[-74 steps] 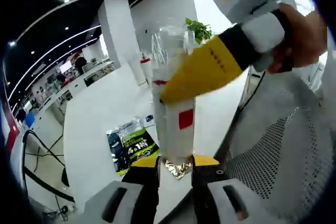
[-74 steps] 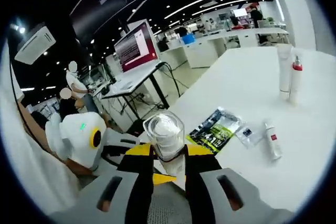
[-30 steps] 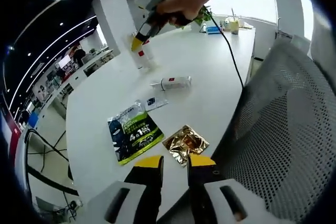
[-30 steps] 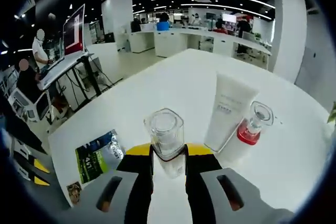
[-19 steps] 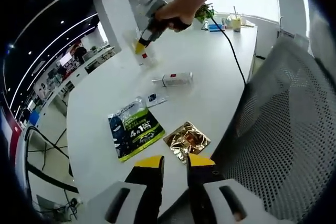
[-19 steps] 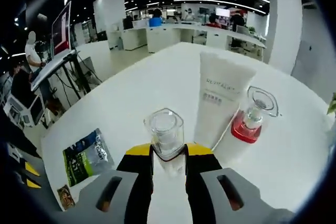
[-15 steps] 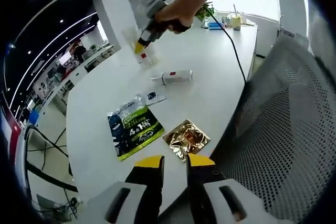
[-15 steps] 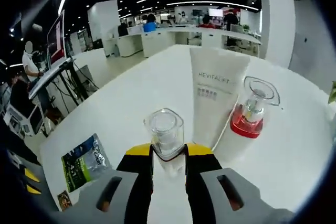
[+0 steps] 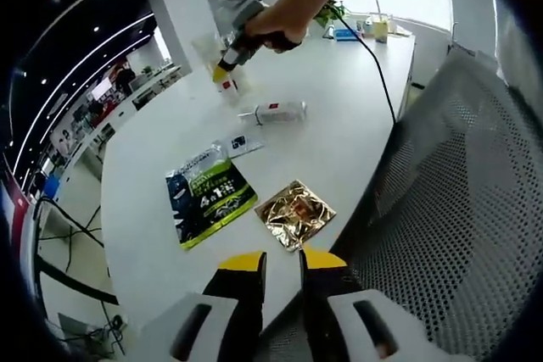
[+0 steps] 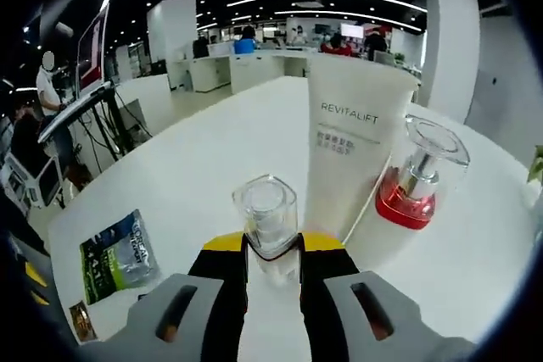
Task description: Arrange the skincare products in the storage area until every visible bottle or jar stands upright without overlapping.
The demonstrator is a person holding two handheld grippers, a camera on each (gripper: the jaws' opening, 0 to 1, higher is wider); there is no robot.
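Note:
My right gripper (image 10: 271,247) is shut on a small clear-capped bottle (image 10: 267,214), held upright low over the white table (image 10: 204,150). Just beyond it stands a white Revitalift tube (image 10: 352,146), and to its right a bottle with a red collar and clear cap (image 10: 420,184), both upright. In the left gripper view a hand holds that right gripper (image 9: 222,74) at the far standing products (image 9: 206,47). A white tube with a red label (image 9: 273,113) lies on its side mid-table. My left gripper (image 9: 282,262) hangs open over the near table edge, nothing between its fingers.
A green-black packet (image 9: 204,197), a gold foil sachet (image 9: 294,214) and a small clear sachet (image 9: 239,143) lie flat on the table (image 9: 339,125). A mesh chair (image 9: 450,209) stands at the right. A black cable (image 9: 382,82) runs across the far table.
The right gripper has carried its bottle closer to the standing tube and red-collared bottle, which now loom larger. The left view has drifted slightly; the lying tube and packets have not moved.

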